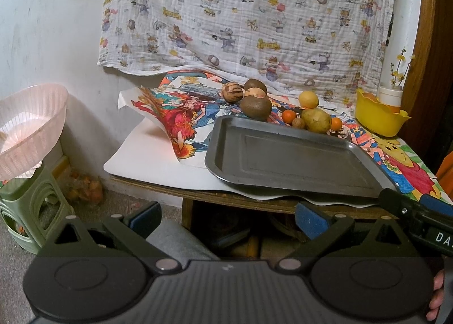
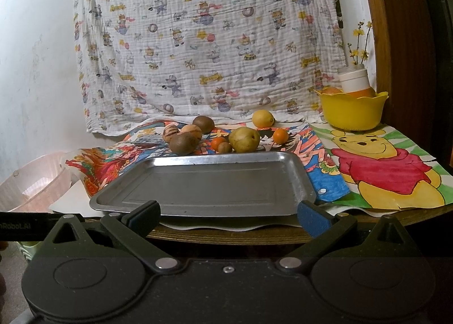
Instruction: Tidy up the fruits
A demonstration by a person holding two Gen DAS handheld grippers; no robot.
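An empty metal tray (image 1: 286, 162) (image 2: 209, 182) lies at the table's front. Behind it sit several fruits: brown round fruits (image 1: 254, 106) (image 2: 183, 142), a striped one (image 1: 232, 91) (image 2: 170, 132), a yellow-green pear (image 1: 315, 120) (image 2: 244, 139), a lemon (image 1: 308, 98) (image 2: 263, 118), small oranges (image 1: 289, 116) (image 2: 280, 136) and a walnut (image 1: 299, 123) (image 2: 225, 147). My left gripper (image 1: 228, 219) is open and empty, below the table's front edge. My right gripper (image 2: 229, 215) is open and empty, in front of the tray's near rim.
A yellow bowl (image 1: 379, 118) (image 2: 352, 110) holding fruit stands at the table's back right, with a white jar of twigs (image 2: 354, 80) behind it. A pink basket (image 1: 27, 131) (image 2: 34, 185) sits on a green stool (image 1: 31, 210) at the left. Colourful drawings cover the table.
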